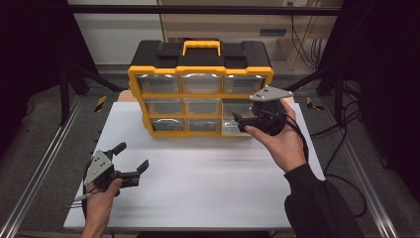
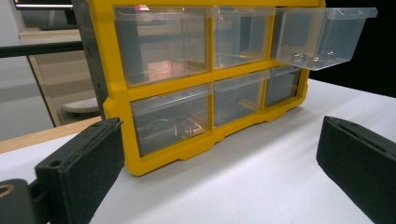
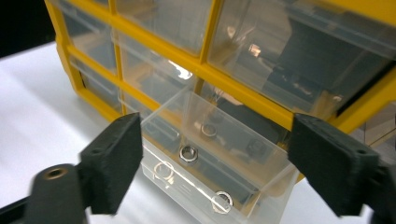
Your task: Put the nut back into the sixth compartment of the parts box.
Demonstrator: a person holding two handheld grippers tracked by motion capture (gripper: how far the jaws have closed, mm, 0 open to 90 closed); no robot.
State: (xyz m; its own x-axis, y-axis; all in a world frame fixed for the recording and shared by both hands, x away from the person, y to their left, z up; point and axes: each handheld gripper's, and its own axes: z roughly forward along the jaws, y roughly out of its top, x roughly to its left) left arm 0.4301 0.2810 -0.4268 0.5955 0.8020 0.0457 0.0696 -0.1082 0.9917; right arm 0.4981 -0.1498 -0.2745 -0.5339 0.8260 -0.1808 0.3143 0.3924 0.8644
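- I see a yellow-framed organizer (image 1: 200,99) with a black top and yellow handle standing upright at the far middle of the white table (image 1: 198,188), its nine clear drawers facing me.
- My left gripper (image 1: 132,157) hangs low over the near left part of the table, well apart from the organizer, with its jaws spread wide and nothing between them.
- In the left gripper view the same jaws frame the organizer's front (image 2: 187,93) from a low angle, and bare tabletop (image 2: 261,186) lies between them.
- My right gripper (image 1: 238,122) sits at the organizer's right side, held in my right hand (image 1: 280,141); its jaws stand wide apart and clamp nothing.
- One clear drawer (image 3: 219,163) in the right column is pulled out of the frame; in the left gripper view it juts forward (image 2: 322,35) past the yellow edge.
- In the right gripper view the pulled drawer lies between and just beyond the open jaws, without touching either.
- Several metal nuts (image 3: 187,152) rest on the floor of that drawer.
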